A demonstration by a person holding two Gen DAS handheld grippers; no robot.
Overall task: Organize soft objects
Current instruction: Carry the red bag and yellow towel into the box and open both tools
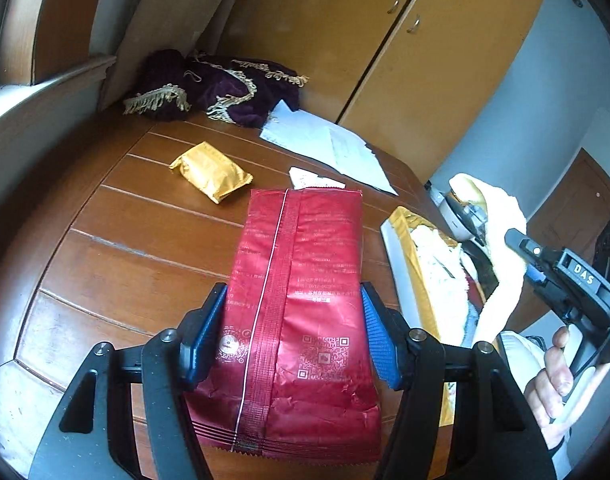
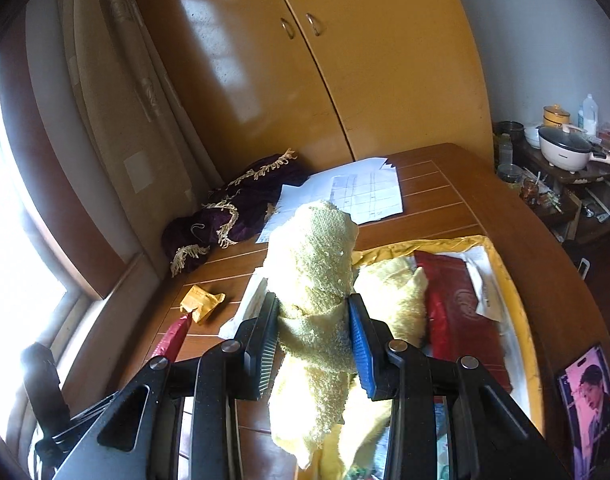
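Observation:
My left gripper (image 1: 295, 328) is shut on a red foil pouch (image 1: 301, 300), held above the wooden table (image 1: 117, 240). A small gold foil packet (image 1: 211, 171) lies on the table beyond it. My right gripper (image 2: 313, 336) is shut on a pale yellow towel (image 2: 315, 276), which hangs over a yellow-lined box (image 2: 517, 300). That box holds another red pouch (image 2: 461, 308) and a yellow cloth (image 2: 401, 300). In the left wrist view the right gripper (image 1: 521, 248) shows at the right with the towel (image 1: 501, 240) draped over the box (image 1: 405, 256).
A purple velvet cloth with gold fringe (image 1: 221, 88) and sheets of paper (image 1: 329, 144) lie at the table's far side, against a wooden wardrobe (image 1: 385, 40). A phone (image 2: 589, 408) rests at the table's right edge. A side shelf with cookware (image 2: 565, 152) stands further right.

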